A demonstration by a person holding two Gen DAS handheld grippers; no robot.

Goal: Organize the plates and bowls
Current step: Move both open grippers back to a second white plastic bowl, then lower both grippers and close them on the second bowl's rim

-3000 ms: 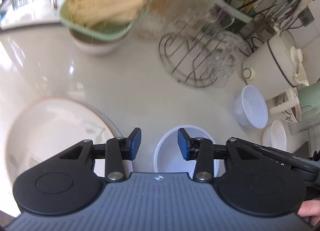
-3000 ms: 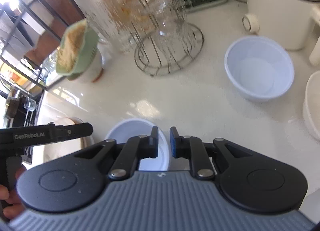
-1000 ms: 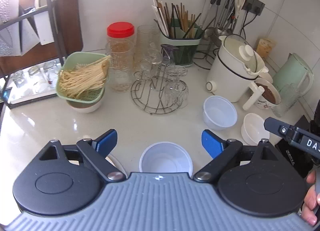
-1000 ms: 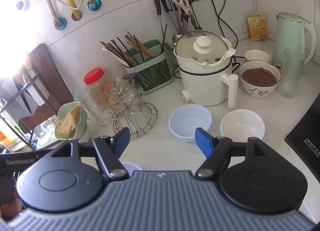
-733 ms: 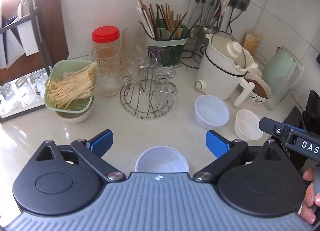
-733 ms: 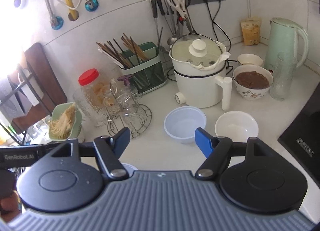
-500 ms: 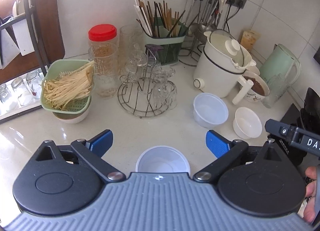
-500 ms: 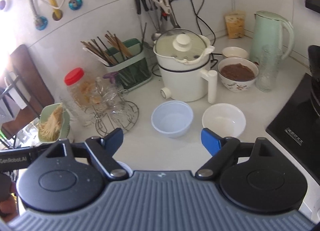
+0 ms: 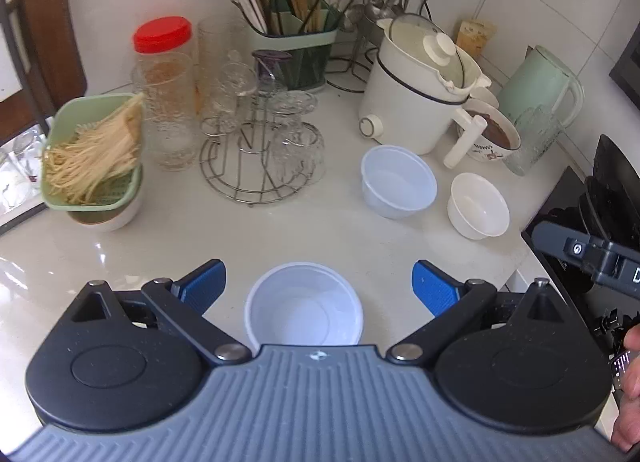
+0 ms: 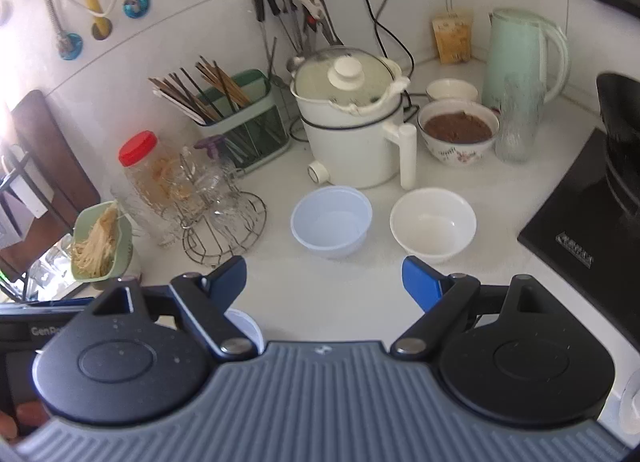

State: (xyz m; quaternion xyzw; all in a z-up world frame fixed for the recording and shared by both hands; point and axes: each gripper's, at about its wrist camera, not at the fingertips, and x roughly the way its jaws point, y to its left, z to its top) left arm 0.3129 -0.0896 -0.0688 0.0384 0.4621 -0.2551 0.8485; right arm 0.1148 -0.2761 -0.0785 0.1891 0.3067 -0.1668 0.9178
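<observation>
Left wrist view: left gripper (image 9: 318, 282) tilts down over plastic bowl (image 9: 304, 308), jaws spread.

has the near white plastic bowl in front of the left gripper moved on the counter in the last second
No. In the left wrist view the near plastic bowl keeps the same spacing below the wire glass rack and the other plastic bowl; only the camera shifted.

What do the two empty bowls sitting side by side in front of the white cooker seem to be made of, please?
The pale bluish translucent bowl looks like thin plastic: its wall lets light through, has a matte sheen and a thin stepped rim. The opaque white bowl beside it looks like glazed ceramic, glossy with a thicker rim, though melamine cannot be ruled out.
</observation>
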